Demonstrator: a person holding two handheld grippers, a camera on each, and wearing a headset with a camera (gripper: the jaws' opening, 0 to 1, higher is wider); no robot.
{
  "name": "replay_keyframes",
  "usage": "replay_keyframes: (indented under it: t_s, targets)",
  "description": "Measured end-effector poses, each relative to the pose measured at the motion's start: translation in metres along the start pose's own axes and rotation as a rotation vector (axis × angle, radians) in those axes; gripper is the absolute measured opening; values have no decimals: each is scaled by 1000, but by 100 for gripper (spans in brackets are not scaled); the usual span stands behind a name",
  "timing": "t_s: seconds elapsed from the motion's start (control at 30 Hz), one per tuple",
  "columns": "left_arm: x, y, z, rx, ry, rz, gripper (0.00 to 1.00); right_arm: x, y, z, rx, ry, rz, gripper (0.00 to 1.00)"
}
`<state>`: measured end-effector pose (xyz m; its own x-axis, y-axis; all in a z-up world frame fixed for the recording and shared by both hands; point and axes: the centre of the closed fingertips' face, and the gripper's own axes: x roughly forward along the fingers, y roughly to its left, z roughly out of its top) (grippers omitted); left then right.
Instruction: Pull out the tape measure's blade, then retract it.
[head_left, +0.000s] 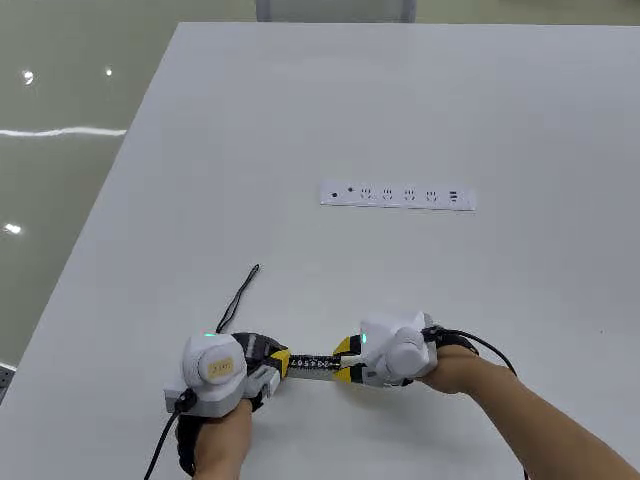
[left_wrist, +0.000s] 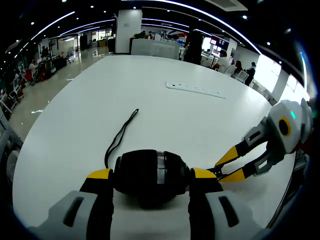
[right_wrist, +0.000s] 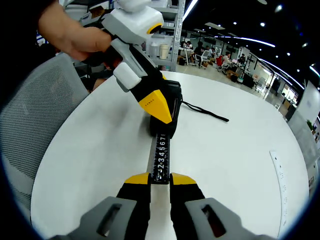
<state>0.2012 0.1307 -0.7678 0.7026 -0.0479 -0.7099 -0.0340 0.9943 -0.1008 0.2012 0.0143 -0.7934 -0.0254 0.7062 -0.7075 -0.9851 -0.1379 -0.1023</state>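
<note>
A black tape measure case (left_wrist: 150, 172) sits on the white table between the yellow-tipped fingers of my left gripper (left_wrist: 152, 176), which is shut on it; it also shows as the case (right_wrist: 167, 107) and the case (head_left: 255, 352). Its black wrist strap (left_wrist: 120, 134) trails away over the table. A short length of black blade (right_wrist: 160, 159) with white numbers runs from the case to my right gripper (right_wrist: 160, 178), shut on the blade's end. In the head view the blade (head_left: 312, 363) spans between the left gripper (head_left: 272, 365) and the right gripper (head_left: 345, 360), near the table's front edge.
A white power strip (head_left: 397, 196) lies flat at mid-table, beyond the grippers. The table's left edge (head_left: 100, 215) drops to a shiny floor. A grey mesh chair (right_wrist: 35, 130) stands by the table. People and desks fill the far background of the room.
</note>
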Motion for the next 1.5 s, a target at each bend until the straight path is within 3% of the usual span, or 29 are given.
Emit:
replay_keyframes:
  t_s: [1.5]
  targets:
    - [7,2,-3,9,6,-6,56,18,0,16,4,-16,-1,13]
